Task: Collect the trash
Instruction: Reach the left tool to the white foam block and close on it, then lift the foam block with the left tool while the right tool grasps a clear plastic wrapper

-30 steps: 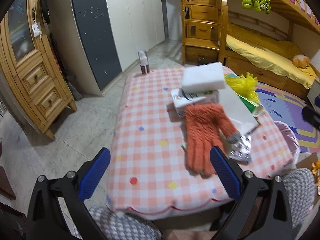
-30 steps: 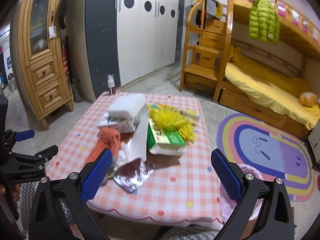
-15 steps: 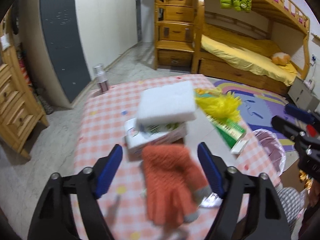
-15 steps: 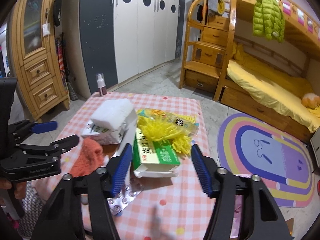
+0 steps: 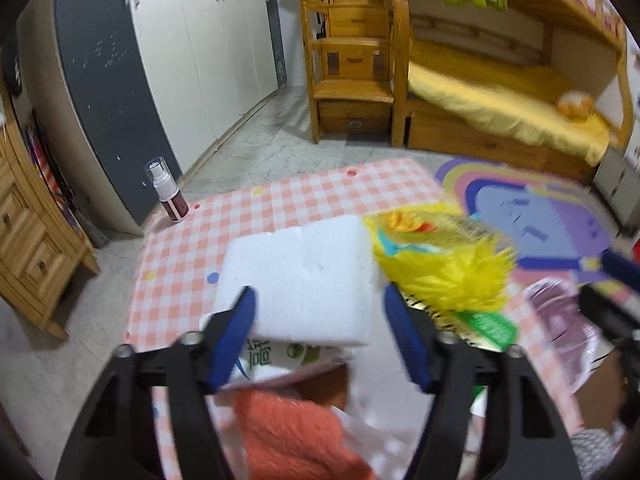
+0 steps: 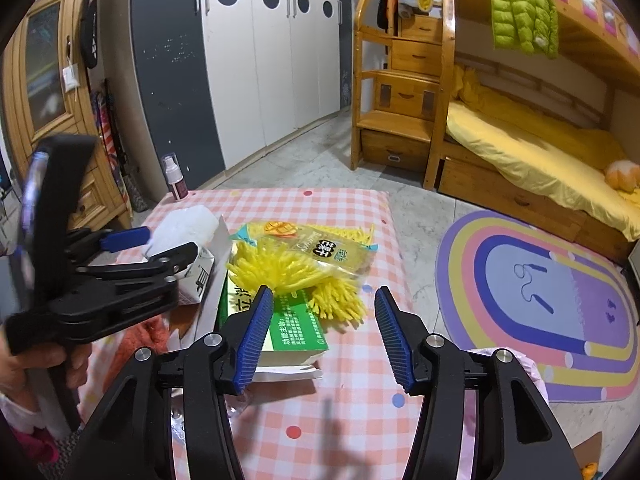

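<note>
The white foam block (image 5: 304,280) hides most of the printed white carton (image 5: 276,360) beneath it. The orange knitted glove (image 5: 296,436) is blurred and cut off by the lower edge. In the right wrist view, the green-and-white cardboard box (image 6: 288,328) lies partly under the yellow fringed duster (image 6: 304,276).

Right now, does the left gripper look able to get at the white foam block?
Probably yes. The left gripper straddles the white foam block, which sits on top of the pile; its jaws are closing around it with nothing between.

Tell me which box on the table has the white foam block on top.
The white carton by the left gripper, whose jaws are closing around the foam block; the green box carries yellow fluff.
</note>
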